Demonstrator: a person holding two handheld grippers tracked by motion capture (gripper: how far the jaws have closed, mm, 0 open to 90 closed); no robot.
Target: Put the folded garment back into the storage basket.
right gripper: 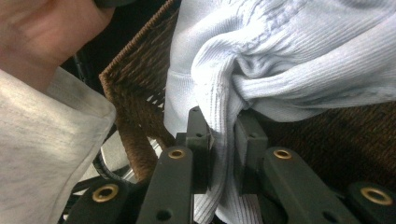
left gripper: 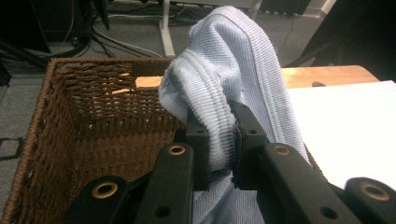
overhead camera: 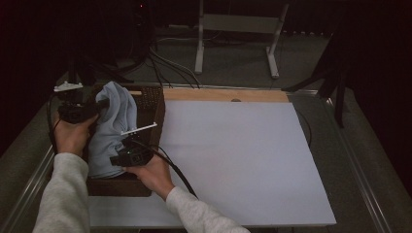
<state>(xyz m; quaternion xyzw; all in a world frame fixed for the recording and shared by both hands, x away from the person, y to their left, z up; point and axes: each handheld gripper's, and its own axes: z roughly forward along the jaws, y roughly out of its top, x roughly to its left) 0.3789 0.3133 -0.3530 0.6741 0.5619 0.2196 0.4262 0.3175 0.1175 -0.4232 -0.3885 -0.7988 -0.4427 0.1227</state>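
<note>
You are clamping both the left gripper [left gripper: 219, 140] and the right gripper [right gripper: 224, 140] on the pale blue knit garment [overhead camera: 112, 127], which is hanging over the wicker basket [overhead camera: 151, 109] at the worktop's left edge. Keep lifting evenly so that the fabric clears the rim without snagging.

basket [overhead camera: 154, 104] sits on tabletop [overhead camera: 233, 160] at its left edge; cloth [overhead camera: 114, 126] in basket, bunched up over the rim.
</note>
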